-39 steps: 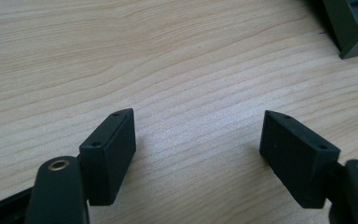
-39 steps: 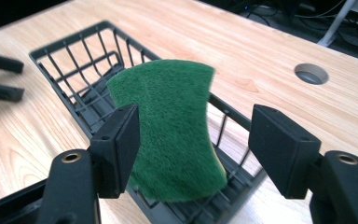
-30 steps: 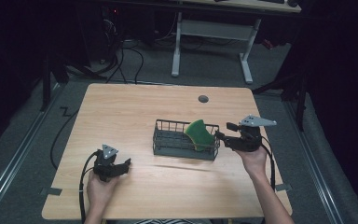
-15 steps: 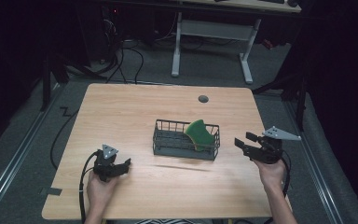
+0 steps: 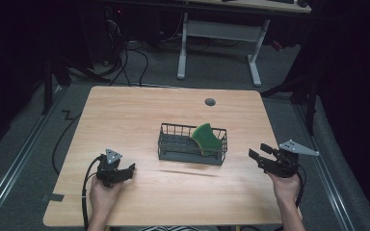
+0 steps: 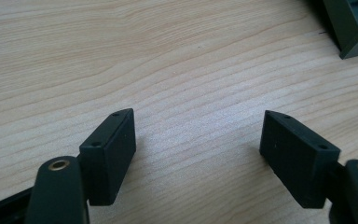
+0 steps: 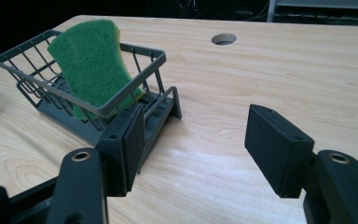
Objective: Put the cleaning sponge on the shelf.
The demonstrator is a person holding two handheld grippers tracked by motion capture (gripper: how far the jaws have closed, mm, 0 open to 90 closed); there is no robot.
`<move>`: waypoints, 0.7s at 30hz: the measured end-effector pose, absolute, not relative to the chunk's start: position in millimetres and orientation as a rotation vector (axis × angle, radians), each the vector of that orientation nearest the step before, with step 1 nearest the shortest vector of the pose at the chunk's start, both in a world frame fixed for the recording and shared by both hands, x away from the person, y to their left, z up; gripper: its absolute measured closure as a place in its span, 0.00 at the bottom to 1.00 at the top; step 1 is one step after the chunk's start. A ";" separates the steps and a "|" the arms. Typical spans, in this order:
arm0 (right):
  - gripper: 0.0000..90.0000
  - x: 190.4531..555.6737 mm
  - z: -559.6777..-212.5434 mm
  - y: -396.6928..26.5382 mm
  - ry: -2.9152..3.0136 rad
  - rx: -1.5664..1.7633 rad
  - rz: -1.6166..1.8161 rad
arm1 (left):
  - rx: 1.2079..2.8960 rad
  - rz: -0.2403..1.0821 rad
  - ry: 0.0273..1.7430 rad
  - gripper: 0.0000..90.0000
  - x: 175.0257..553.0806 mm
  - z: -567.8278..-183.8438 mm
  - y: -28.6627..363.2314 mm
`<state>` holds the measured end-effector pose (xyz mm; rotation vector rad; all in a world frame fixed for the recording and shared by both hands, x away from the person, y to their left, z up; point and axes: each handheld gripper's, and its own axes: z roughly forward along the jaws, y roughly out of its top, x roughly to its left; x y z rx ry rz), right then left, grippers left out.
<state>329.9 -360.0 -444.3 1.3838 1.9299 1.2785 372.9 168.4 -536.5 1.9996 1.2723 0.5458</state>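
Inside the grey wire basket leans a curved green sponge, yellow-backed.

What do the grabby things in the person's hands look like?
Both tongs, left tongs and right tongs, are black with two blocky flat jaws. Each carries a grey three-cornered plate on top, and a black cable trails from the left one. The forearms are bare.

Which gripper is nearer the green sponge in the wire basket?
Right. The right gripper sits open just off the basket's end where the green sponge leans. The left gripper rests open on the table beyond the basket's opposite end, clearly farther away.
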 end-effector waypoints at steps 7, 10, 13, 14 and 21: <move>0.43 323.6 -456.6 -362.2 1.924 1.412 1.286 | 2.000 0.546 1.272 0.30 372.9 -536.5 168.5; 0.43 320.8 -460.6 -362.4 1.922 1.412 1.283 | 2.000 0.546 1.272 0.30 372.9 -536.5 168.5; 0.43 317.9 -465.7 -361.6 1.928 1.421 1.283 | 2.000 0.546 1.272 0.30 372.9 -536.5 168.4; 0.43 317.7 -467.1 -361.7 1.931 1.419 1.282 | 2.000 0.546 1.272 0.30 372.9 -536.5 168.5; 0.43 314.9 -479.6 -358.9 1.944 1.443 1.278 | 1.999 0.546 1.272 0.30 372.9 -536.5 168.4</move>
